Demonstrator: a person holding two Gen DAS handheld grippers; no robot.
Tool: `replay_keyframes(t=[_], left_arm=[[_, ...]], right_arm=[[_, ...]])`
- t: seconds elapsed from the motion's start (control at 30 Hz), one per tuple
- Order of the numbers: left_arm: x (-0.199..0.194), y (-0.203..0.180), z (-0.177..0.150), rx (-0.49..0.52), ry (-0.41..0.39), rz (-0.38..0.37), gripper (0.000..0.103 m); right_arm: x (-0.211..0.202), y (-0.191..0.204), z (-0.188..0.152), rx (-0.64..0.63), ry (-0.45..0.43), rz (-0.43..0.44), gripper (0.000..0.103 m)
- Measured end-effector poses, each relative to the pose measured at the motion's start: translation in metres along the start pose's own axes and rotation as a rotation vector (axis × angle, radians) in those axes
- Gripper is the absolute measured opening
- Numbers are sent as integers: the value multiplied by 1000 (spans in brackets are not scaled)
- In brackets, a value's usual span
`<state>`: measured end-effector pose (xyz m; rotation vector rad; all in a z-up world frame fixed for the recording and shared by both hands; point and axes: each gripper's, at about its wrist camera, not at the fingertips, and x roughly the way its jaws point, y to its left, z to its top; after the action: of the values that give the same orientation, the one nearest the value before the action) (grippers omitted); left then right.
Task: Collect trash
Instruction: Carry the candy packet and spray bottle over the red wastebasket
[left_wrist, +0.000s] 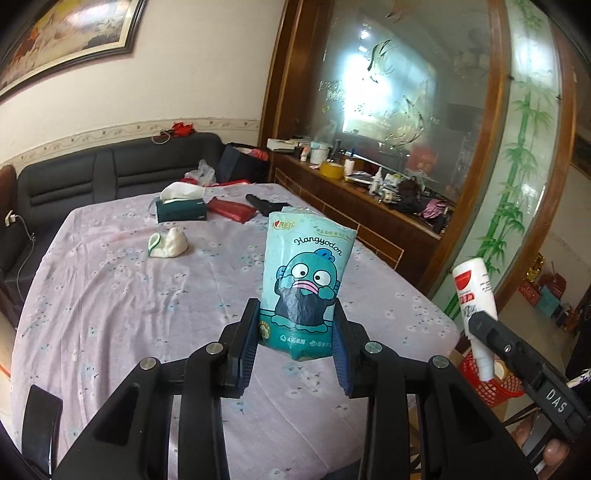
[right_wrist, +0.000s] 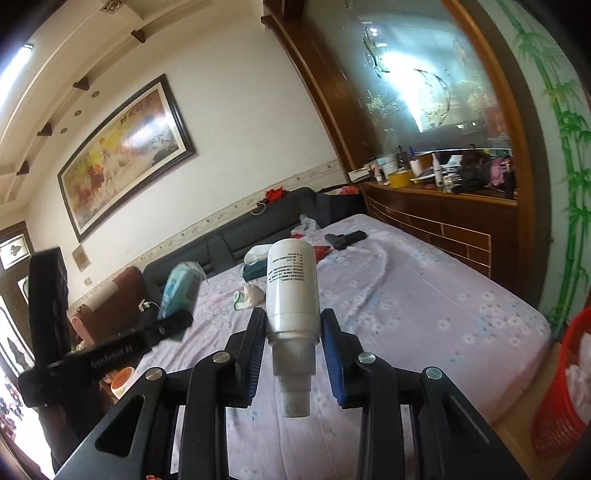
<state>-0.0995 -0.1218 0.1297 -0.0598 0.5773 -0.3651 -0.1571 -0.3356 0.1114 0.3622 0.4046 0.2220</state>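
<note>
- Left gripper (left_wrist: 295, 343): clamped on tissue pack (left_wrist: 306, 280), held upright above the table (left_wrist: 110, 295).
- Table, far left: crumpled wad (left_wrist: 169, 242), tissue box (left_wrist: 181, 206) behind it, red packet (left_wrist: 231, 209) to its right.
- Right gripper (right_wrist: 293, 354): clamped on white bottle (right_wrist: 291, 291), nozzle end toward the camera, off the table.
- Red basket (right_wrist: 565, 398): near right, beside the table's edge, white stuff inside.
</note>
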Motion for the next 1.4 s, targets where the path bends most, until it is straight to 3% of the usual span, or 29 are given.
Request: replay_keyframes(t=[0.7,1.4], left_arm=[[-10,-38,-11,61,6,-87,34],[9,-114,-14,182,48,-228,34]], right_arm=[[-66,-1,0,-11,-67,-74,32],[-115,-54,0,70,-125,-209,32]])
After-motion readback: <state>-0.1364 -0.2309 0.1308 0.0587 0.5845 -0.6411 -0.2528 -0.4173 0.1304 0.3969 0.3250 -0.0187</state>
